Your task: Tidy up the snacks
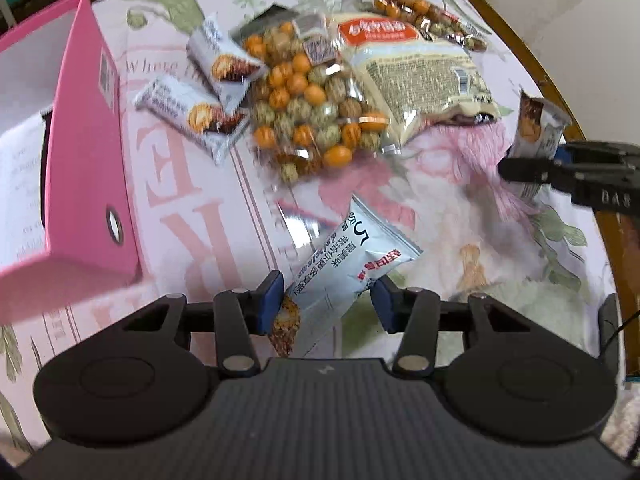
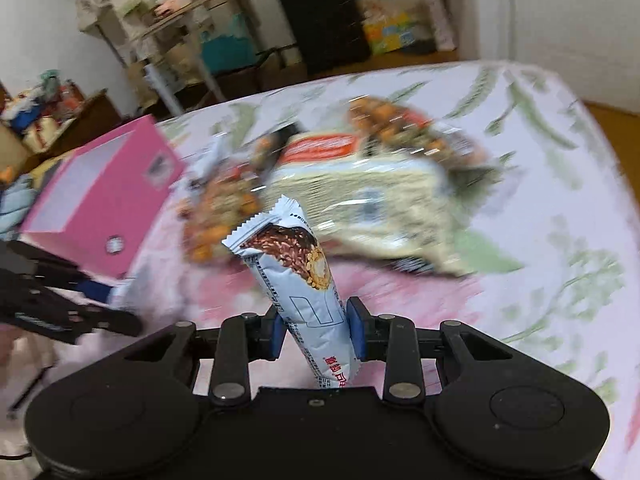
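Note:
In the left wrist view my left gripper (image 1: 326, 304) is shut on a pale blue snack bar (image 1: 344, 264) that juts up and to the right from its blue pads (image 1: 270, 306). A pink box (image 1: 88, 152) with an open top stands at the left. My right gripper (image 2: 318, 328) is shut on a second pale blue snack bar (image 2: 296, 280), held upright above the tablecloth. That right gripper (image 1: 536, 164) also shows at the right edge of the left wrist view with its bar (image 1: 536, 128). The left gripper (image 2: 112, 304) appears at the left of the right wrist view, in front of the pink box (image 2: 104, 200).
On the flowered tablecloth (image 1: 460, 208) lie two more bars (image 1: 188, 112), a clear bag of orange and green balls (image 1: 308, 96), a beige bag (image 1: 420, 76) and another nut bag (image 1: 432, 16). The wooden table edge (image 1: 560, 92) curves at the right. Shelves and a black bin (image 2: 324, 20) stand beyond.

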{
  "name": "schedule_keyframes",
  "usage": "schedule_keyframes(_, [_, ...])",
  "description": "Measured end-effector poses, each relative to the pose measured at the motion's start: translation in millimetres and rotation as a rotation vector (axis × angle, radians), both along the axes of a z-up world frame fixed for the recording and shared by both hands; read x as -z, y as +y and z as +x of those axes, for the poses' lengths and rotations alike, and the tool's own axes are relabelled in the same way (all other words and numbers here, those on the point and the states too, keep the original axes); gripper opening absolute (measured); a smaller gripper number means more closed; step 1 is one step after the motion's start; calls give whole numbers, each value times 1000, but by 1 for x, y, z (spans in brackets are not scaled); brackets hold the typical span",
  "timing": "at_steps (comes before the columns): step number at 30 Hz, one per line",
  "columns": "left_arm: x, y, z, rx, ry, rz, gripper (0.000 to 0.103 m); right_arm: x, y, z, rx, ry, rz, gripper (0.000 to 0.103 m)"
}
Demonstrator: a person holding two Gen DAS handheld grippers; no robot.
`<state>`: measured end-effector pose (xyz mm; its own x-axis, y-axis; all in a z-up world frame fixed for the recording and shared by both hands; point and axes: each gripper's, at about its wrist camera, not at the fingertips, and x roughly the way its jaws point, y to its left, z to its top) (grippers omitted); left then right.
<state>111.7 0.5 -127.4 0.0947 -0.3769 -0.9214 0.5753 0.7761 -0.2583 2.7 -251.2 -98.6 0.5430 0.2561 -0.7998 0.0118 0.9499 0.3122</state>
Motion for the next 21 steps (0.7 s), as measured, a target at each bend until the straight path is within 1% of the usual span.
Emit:
schedule_keyframes(3, [0,6,-5,-10,32,3,46,1,20,0,-41,29,64,37])
schedule_keyframes(10, [-16,30,-13,-56,83,-34,46,-1,59,3,-137,102,137,37])
schedule_keyframes(12, [-24,38,-15,-69,88,-47,46,-5,71,4,-166,123,115,37])
schedule_keyframes(14, [-33,44,-18,-79,80,-57,46,-13,87,3,-200,127,62,37])
schedule_keyframes(17, [-47,57,-21,-94,69,-75,46,-24,104,5,-247,131,64,37])
schedule_keyframes(21, [-67,78,-22,-128,44,-100,46,-43,125,13,-313,101,39,37])
